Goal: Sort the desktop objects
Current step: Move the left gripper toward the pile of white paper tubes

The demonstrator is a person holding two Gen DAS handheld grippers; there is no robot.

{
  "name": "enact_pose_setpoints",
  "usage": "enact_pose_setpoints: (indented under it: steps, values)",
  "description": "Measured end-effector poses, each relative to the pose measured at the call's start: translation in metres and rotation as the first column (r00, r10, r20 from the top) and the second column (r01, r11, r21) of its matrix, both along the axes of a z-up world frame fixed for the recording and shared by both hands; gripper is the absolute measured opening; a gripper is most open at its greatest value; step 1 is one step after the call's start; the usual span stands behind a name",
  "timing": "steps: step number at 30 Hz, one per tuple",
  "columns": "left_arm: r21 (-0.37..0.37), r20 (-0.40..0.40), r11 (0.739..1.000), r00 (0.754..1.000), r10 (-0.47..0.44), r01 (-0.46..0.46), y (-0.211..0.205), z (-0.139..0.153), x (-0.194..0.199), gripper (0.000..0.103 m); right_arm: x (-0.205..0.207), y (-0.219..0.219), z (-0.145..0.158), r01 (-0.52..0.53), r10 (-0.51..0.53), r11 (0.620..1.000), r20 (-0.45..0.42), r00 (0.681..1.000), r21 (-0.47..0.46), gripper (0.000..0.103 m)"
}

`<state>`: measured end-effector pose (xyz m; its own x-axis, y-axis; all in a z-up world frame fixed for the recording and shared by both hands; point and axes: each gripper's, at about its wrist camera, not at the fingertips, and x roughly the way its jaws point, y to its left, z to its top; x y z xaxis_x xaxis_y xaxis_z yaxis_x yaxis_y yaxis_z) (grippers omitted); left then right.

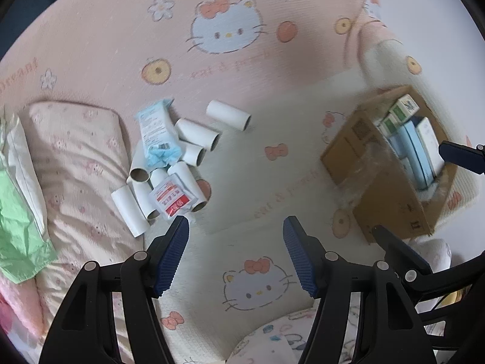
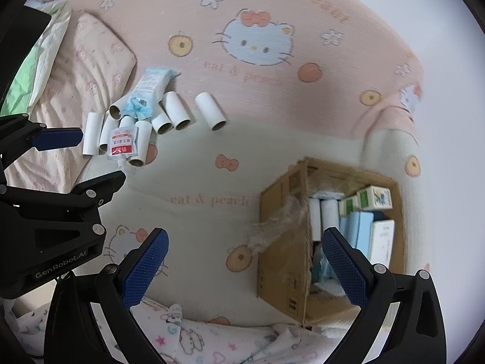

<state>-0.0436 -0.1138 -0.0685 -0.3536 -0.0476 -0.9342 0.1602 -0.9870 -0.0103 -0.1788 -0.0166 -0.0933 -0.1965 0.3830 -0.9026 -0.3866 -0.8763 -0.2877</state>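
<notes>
White tubes (image 1: 194, 139) and two packets (image 1: 157, 130) lie piled left on the bed (image 1: 242, 157); box (image 1: 391, 179) right is part-filled. Both grippers, left (image 1: 236, 251) and right (image 2: 245, 267), have fingers released, empty. Most sorting left.

You can read "cat & peach" and "Sweet Dream" on the blanket (image 2: 272, 139), and "GenRobot.AI" on the left gripper (image 2: 91, 157).

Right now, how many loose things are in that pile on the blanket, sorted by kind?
White cardboard tubes: 8
Blue packet: 1
Red-and-white pouch: 1
Total: 10
</notes>
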Motion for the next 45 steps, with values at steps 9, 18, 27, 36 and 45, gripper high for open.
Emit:
enact_pose_setpoints:
  steps: [9, 18, 27, 36, 45]
  values:
    - [0.016, -0.009, 0.995, 0.995, 0.098, -0.098, -0.038, -0.031, -0.007, 0.068, -0.034, 0.000, -0.032, -0.096, 0.097, 0.994, 0.021, 0.995, -0.049, 0.101]
    - [0.165, -0.130, 0.971, 0.972, 0.197, -0.175, -0.073, -0.079, -0.008, 0.068, -0.055, 0.014, -0.064, -0.167, 0.122, 0.977, -0.296, 0.947, -0.131, 0.101]
    - [0.150, -0.141, 0.963, 0.959, 0.245, -0.224, -0.090, -0.121, -0.004, 0.065, -0.077, 0.019, -0.129, -0.172, 0.079, 0.963, -0.396, 0.915, -0.206, 0.101]
    - [0.300, -0.080, 0.892, 0.923, 0.376, -0.337, -0.137, -0.149, 0.010, 0.058, -0.106, 0.017, -0.185, -0.099, -0.026, 0.936, -0.345, 0.938, -0.339, 0.101]
    - [0.389, -0.074, 0.872, 0.933, 0.352, -0.298, -0.145, -0.161, -0.014, 0.040, -0.134, 0.014, -0.220, -0.051, -0.055, 0.936, -0.287, 0.956, -0.348, 0.101]
